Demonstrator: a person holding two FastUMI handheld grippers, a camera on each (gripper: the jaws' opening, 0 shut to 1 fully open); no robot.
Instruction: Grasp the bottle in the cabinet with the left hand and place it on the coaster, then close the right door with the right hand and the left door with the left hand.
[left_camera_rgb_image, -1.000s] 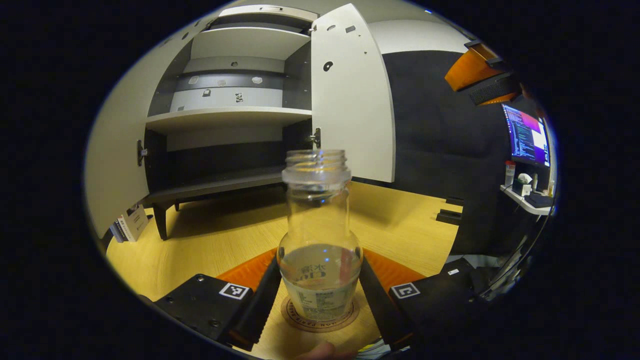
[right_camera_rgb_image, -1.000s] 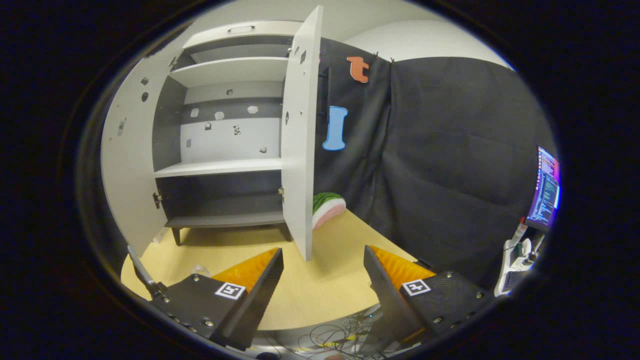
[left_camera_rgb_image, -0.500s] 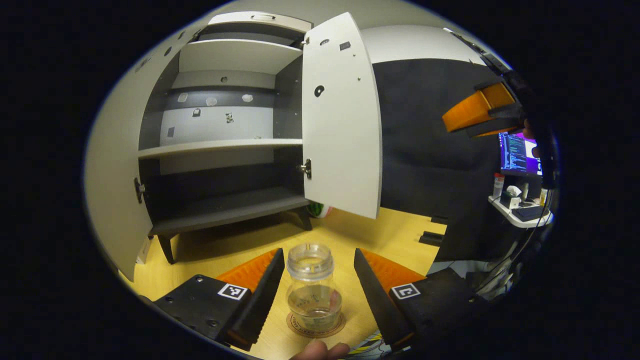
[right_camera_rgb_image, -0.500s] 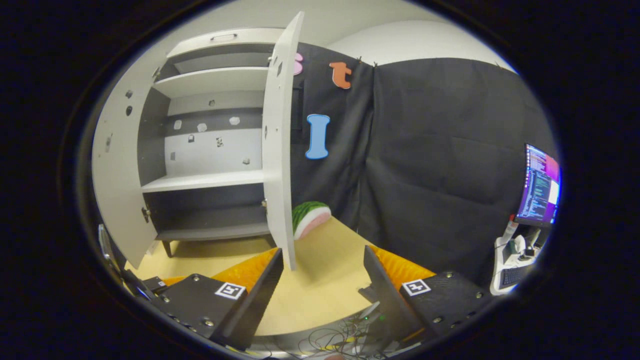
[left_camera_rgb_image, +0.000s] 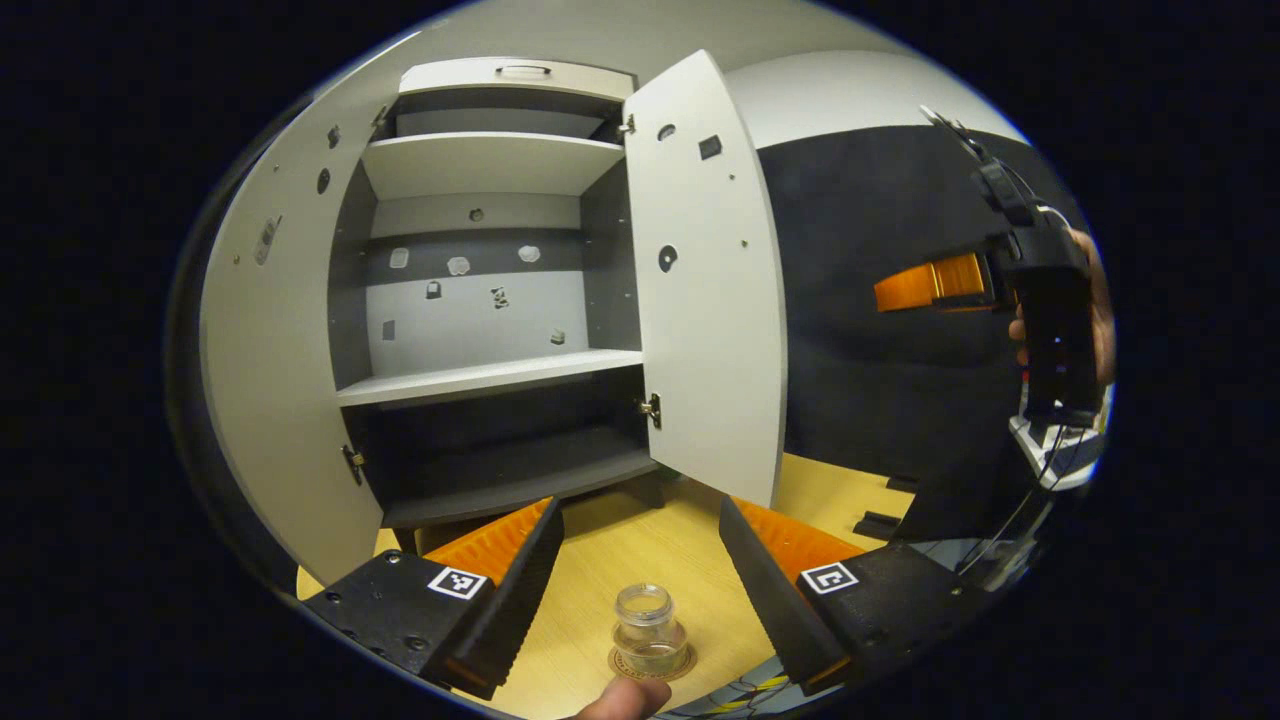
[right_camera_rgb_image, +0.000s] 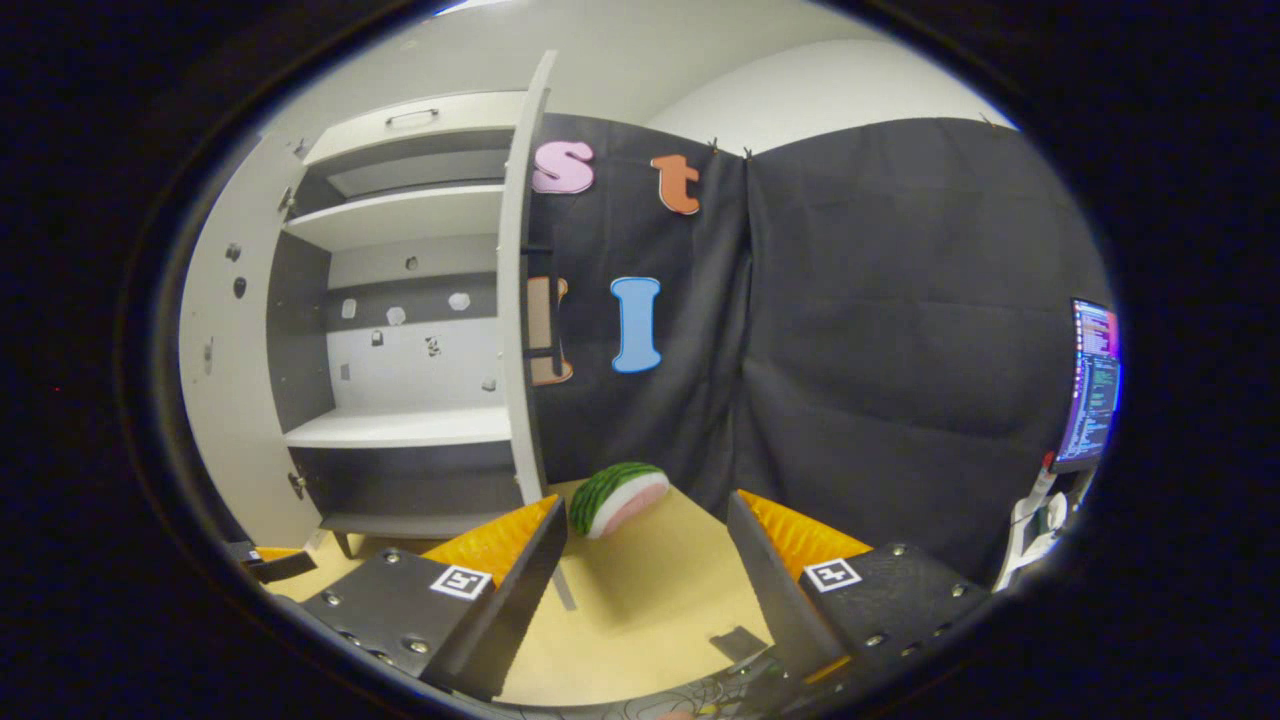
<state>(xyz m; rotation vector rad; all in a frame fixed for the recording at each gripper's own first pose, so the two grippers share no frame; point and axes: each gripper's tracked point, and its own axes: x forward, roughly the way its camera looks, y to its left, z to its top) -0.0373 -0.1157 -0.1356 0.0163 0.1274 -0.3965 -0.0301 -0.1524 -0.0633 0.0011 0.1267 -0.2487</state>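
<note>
Glass bottle (left_camera_rgb_image: 648, 630) on coaster (left_camera_rgb_image: 618, 663) (mostly hidden); both grippers' jaws spread, empty.

Nothing here can actually be read as words or numbers. The nearest thing to signs are the square black-and-white coded tags: one (left_camera_rgb_image: 457, 583) at the lower left and one (left_camera_rgb_image: 829, 577) at the lower right of the left gripper view, on the body of the left gripper (left_camera_rgb_image: 640, 505). A matching pair (right_camera_rgb_image: 460, 581) (right_camera_rgb_image: 832, 574) sits low in the right gripper view, on the right gripper (right_camera_rgb_image: 646, 500). At the bottom centre of the left gripper view, the bottle (left_camera_rgb_image: 648, 632) and the rim of the coaster (left_camera_rgb_image: 682, 668) carry print too small to make out. Small stickers (left_camera_rgb_image: 497, 296) on the cabinet's back panel (left_camera_rgb_image: 470, 330) are too small to read as well
</note>
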